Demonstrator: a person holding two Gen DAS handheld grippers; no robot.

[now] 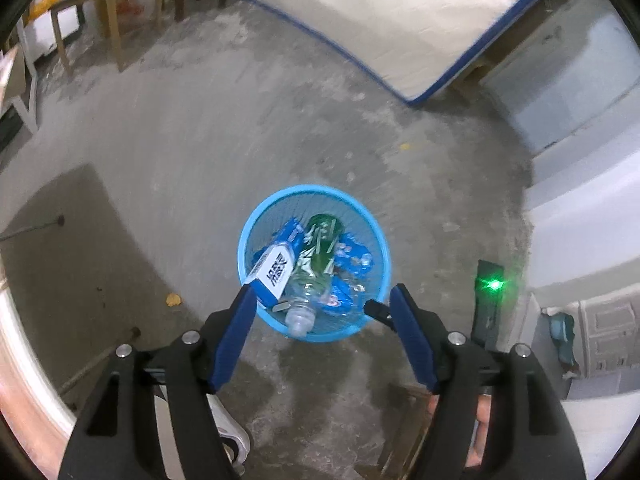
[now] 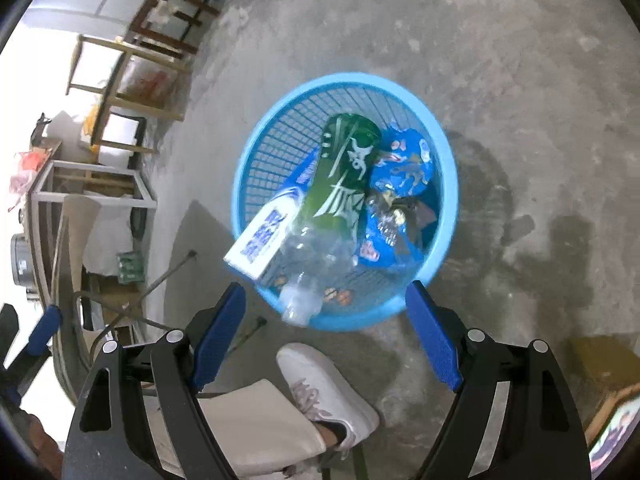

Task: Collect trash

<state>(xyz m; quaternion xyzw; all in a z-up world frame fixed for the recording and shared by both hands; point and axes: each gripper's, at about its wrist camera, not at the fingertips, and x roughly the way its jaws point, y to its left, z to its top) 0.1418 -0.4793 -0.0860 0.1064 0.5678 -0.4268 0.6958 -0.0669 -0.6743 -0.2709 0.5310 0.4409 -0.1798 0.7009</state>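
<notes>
Two views are examined in turn.

Left wrist view: the left gripper (image 1: 322, 300) hangs above the blue mesh basket (image 1: 256, 216), fingers spread wide and holding nothing. The basket stands on the concrete floor (image 1: 180, 140) and shows between and beyond the fingertips, apart from them. Inside lie a clear plastic bottle (image 1: 310, 280) with a green label, a white-and-blue carton (image 1: 274, 268) and blue snack wrappers (image 1: 356, 258). Risk noted: bottle neck and carton corner both overhang the near rim, so a knock from a descending finger could tip either onto the floor. Two small yellowish scraps (image 1: 173, 300) lie on the floor well apart from the basket; whether they count as trash cannot be told.

Right wrist view: the right gripper (image 2: 326, 300) is likewise wide open and empty, poised over the basket's near rim (image 2: 352, 320). The bottle's cap end (image 2: 298, 304) protrudes over that rim, between the fingers and nearer the left one, seemingly below them. A white shoe (image 2: 320, 384) stands just beside the basket; a careless step could, in my judgement, shove or upset the light basket.
</notes>
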